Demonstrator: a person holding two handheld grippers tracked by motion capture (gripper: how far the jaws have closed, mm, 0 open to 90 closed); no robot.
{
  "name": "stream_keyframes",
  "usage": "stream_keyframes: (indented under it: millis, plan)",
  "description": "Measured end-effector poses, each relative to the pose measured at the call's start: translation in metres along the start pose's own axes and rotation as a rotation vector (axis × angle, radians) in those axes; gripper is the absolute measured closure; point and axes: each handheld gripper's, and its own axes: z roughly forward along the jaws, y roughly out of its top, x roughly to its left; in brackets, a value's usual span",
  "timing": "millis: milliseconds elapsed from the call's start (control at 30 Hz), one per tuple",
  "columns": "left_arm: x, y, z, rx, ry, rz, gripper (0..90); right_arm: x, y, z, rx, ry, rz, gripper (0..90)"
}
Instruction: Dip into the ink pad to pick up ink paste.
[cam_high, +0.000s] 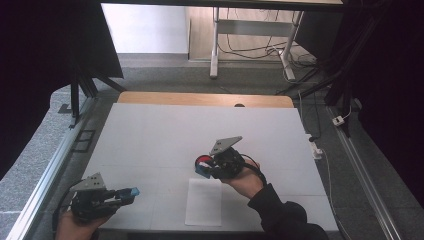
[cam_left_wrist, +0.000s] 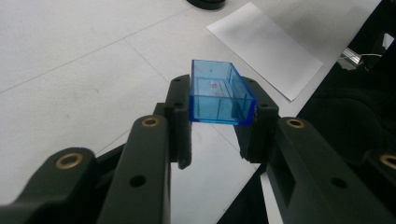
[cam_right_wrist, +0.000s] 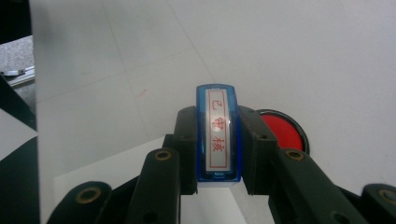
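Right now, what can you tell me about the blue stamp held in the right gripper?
The blue translucent plastic stamp is a narrow rectangular block with rounded ends. Its white face carries a red border and three red characters in a column. The right gripper is shut on it, one black jaw against each long side, holding it above the white table near a round red ink pad.

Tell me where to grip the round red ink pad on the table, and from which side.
Judging by its low, flat disc shape, take the round red ink pad across its black rim, coming straight down from above. It lies flat on the white table, so its sides offer little height.
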Motion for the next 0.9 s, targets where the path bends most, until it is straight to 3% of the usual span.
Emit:
stream_keyframes:
  millis: [467,900]
  plan:
    - [0.000,0.000,0.000,0.004,0.000,0.002,68.2,0.019,-0.010,-0.014,-0.010,0.036,-0.014,71.0]
    - [0.000,0.000,0.000,0.005,-0.001,0.003,68.2,0.025,-0.017,-0.021,-0.017,0.050,-0.013,71.0]
